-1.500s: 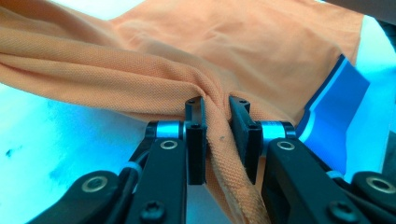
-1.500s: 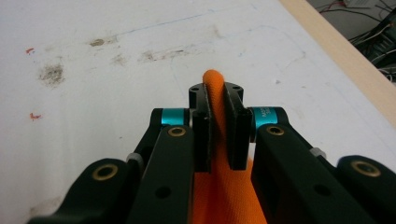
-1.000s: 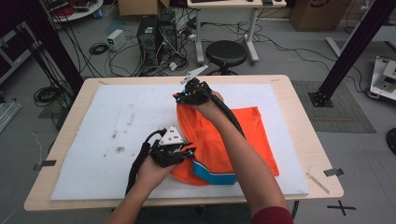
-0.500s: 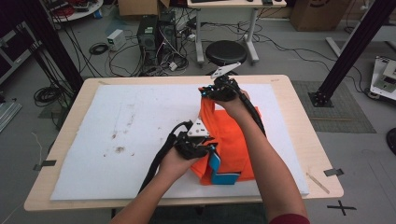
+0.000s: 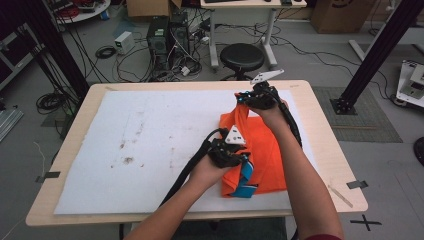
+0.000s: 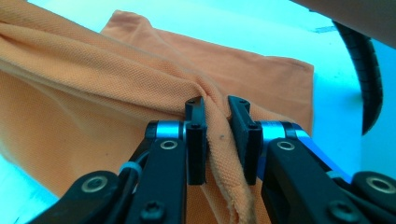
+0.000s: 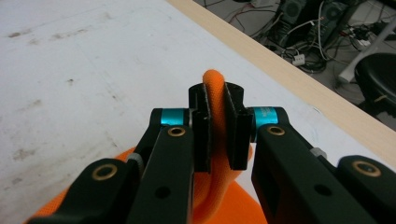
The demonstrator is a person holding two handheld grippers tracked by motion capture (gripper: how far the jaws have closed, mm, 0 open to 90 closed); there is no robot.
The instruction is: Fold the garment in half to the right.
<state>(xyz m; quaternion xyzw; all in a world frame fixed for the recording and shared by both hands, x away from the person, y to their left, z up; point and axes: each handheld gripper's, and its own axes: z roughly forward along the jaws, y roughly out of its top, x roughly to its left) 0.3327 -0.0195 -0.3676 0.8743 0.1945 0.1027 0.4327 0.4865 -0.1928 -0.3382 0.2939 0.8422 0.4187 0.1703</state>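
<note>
- Currently both tools are clamped on the orange shirt [image 5: 260,150], which lies on the right half of the counter [image 5: 310,92], on top of the white sheet [image 5: 150,145].
- Left tool [image 5: 239,159]: jaws nearly closed, pinching a bunched ridge of orange fabric at the near part of the shirt. In the left gripper view [image 6: 217,135] the fold runs straight up between the two black jaws, with the flat rest of the shirt [image 6: 93,93] spread behind.
- Right tool [image 5: 246,99]: jaws narrow, gripping a rolled edge of the shirt at its far end, close to the counter's back edge. In the right gripper view [image 7: 215,130] the orange roll [image 7: 215,107] sticks up above the jaw tips.
- Shirt looks lifted at the far end; fabric hangs from the right tool down toward the counter.
- Blue trim [image 5: 245,180] shows at the shirt's near edge, just below the left tool.
- Sheet has brown stains [image 5: 127,157] on its left half, well apart from the shirt.
- Both forearms come in from the bottom of the high view; right arm lies across the shirt's right side.
- Black stool [image 5: 242,56] stands on the floor behind the counter.
</note>
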